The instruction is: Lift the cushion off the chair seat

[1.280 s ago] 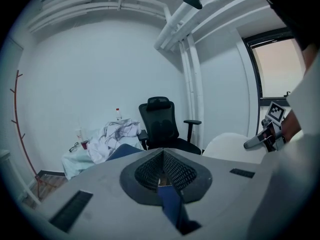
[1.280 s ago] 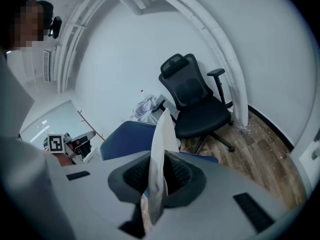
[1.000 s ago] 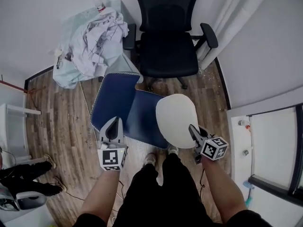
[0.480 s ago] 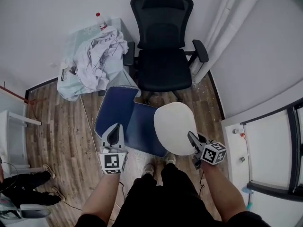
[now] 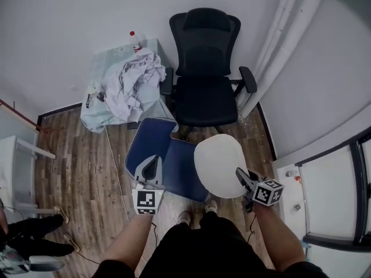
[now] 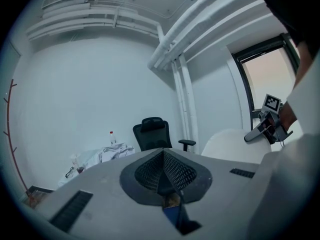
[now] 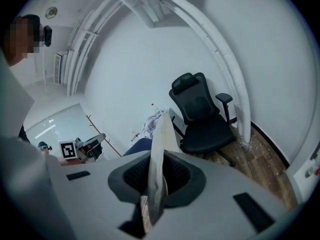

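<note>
A soft cushion, blue (image 5: pixel 174 158) on one face and white (image 5: pixel 217 164) on the other, hangs in the air over the wood floor in front of me. It is spread between both grippers. My left gripper (image 5: pixel 151 164) is shut on its blue edge; a bit of blue (image 6: pixel 172 216) shows between the closed jaws. On the white edge (image 7: pixel 161 149) my right gripper (image 5: pixel 240 175) is shut, the thin rim pinched in its jaws. The black office chair (image 5: pixel 204 97) stands beyond, its seat bare. Each gripper view shows the other gripper: the right one (image 6: pixel 260 129) and the left one (image 7: pixel 87 146).
A small table (image 5: pixel 95 117) left of the chair carries a heap of pale clothes (image 5: pixel 132 80) and a bottle (image 5: pixel 137 39). White curtain and pipes (image 5: pixel 272 45) run down the right wall. A white counter (image 5: pixel 330 190) is at right, a white shelf (image 5: pixel 17 161) at left.
Both grippers have risen with the cushion held between them. The head view has tilted, so the chair and table now sit lower in the picture.
</note>
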Demonstrator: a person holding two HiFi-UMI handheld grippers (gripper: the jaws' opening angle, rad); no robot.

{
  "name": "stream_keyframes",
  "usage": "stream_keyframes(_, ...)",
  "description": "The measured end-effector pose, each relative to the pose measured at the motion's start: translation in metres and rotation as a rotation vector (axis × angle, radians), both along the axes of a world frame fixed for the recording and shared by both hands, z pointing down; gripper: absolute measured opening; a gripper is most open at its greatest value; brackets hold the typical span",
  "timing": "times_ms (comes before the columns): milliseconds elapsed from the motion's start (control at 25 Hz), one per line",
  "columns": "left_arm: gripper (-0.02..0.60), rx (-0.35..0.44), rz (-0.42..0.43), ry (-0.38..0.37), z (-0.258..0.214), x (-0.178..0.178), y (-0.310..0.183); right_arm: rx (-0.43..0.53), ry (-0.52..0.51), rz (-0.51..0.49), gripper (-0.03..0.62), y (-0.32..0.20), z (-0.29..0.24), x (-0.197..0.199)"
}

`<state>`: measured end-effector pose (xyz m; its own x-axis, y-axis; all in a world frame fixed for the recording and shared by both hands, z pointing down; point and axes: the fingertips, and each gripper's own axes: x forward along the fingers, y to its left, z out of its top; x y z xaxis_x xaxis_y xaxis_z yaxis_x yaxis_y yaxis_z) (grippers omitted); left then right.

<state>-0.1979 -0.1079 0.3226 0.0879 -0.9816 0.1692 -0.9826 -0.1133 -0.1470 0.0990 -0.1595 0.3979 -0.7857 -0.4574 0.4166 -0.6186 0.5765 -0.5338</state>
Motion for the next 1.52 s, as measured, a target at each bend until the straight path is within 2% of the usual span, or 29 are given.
stream_keyframes(440, 0.005, 0.032, 0.027, -0.027, -0.027, 0.004, 0.0, 0.033, -0.072, -0.005, 0.046, -0.012, -0.034, -0.003)
stream_keyframes(840, 0.005, 0.086, 0.06, -0.031, -0.068, 0.004, 0.013, 0.109, -0.13, -0.02, 0.046, -0.012, -0.083, -0.002)
stream_keyframes(1280, 0.005, 0.166, -0.008, 0.02, -0.117, -0.027, 0.004, 0.196, -0.164, 0.018, 0.046, -0.033, -0.127, 0.014)
stream_keyframes(1520, 0.005, 0.194, -0.01, 0.006, -0.139, -0.035, -0.011, 0.234, -0.155, 0.018, 0.046, -0.053, -0.141, 0.016)
